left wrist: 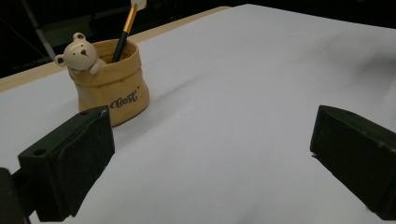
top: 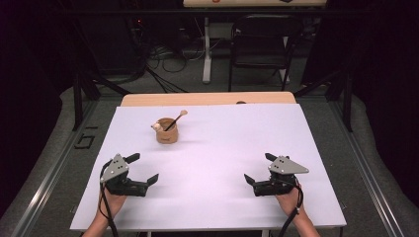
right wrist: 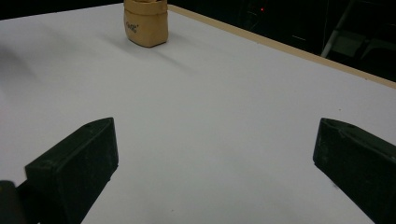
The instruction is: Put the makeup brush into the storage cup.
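My left gripper [top: 144,168] rests low over the white table [top: 222,163] near its front-left, jaws spread wide, holding nothing. My right gripper [top: 257,169] sits at the front-right, also wide and empty. The tan pot [top: 167,132] stands upright toward the far left-centre, well apart from both, with a small bear [left wrist: 77,52] on its rim and a brush [left wrist: 125,29] leaning inside.

A lab or recording studio: black curtains [top: 29,74] around the white-covered surface [top: 222,148], floor cables [top: 168,59] behind it.
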Demonstrator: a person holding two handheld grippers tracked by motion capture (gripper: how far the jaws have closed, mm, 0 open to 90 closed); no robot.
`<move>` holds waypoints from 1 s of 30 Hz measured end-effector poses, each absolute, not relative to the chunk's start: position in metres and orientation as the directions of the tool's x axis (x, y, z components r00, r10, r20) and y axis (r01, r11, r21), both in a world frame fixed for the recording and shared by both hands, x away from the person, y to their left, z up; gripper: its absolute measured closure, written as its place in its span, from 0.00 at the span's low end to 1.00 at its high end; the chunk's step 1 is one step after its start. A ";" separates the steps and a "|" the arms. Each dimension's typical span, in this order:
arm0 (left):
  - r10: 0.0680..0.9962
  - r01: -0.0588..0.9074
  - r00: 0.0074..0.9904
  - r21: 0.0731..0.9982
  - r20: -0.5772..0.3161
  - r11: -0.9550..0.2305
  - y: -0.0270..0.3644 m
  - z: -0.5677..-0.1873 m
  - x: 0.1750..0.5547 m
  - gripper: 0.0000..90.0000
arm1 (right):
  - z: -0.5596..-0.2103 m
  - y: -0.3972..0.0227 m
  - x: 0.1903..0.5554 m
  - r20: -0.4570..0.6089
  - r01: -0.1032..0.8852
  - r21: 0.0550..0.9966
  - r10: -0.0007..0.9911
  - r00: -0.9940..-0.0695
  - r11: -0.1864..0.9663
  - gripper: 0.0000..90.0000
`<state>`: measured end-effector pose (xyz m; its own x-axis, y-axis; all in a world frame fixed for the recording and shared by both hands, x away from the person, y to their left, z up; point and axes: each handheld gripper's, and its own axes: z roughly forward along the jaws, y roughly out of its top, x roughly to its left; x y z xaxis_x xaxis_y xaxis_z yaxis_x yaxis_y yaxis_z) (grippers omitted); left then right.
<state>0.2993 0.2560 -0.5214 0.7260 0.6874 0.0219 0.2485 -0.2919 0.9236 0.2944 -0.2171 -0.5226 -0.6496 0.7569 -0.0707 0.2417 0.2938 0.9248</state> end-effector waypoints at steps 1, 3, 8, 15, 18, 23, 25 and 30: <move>0.686 0.249 0.727 0.925 0.018 -0.288 0.257 -0.523 0.299 0.00 | -0.523 -0.217 0.294 -0.072 0.243 0.924 0.757 -0.649 0.296 0.00; 0.687 0.244 0.726 0.926 0.023 -0.289 0.258 -0.526 0.297 0.00 | -0.523 -0.216 0.295 -0.069 0.242 0.925 0.756 -0.651 0.293 0.00; 0.695 0.243 0.719 0.931 0.015 -0.271 0.262 -0.534 0.293 0.00 | -0.524 -0.216 0.295 -0.073 0.243 0.922 0.752 -0.655 0.301 0.00; 0.692 0.229 0.722 0.937 0.018 -0.262 0.261 -0.543 0.288 0.00 | -0.526 -0.216 0.295 -0.076 0.249 0.918 0.754 -0.652 0.308 0.00; 0.678 0.233 0.735 0.935 0.011 -0.267 0.261 -0.547 0.289 0.00 | -0.528 -0.216 0.295 -0.076 0.251 0.917 0.754 -0.653 0.309 0.00; 0.697 0.249 0.717 0.929 0.013 -0.274 0.264 -0.549 0.291 0.00 | -0.529 -0.215 0.295 -0.083 0.255 0.912 0.754 -0.652 0.320 0.00; 0.696 0.249 0.718 0.931 0.006 -0.265 0.265 -0.549 0.292 0.00 | -0.529 -0.215 0.295 -0.087 0.255 0.911 0.755 -0.650 0.324 0.00; 0.696 0.262 0.718 0.927 -0.002 -0.268 0.266 -0.550 0.294 0.00 | -0.530 -0.214 0.295 -0.087 0.255 0.910 0.753 -0.653 0.326 0.00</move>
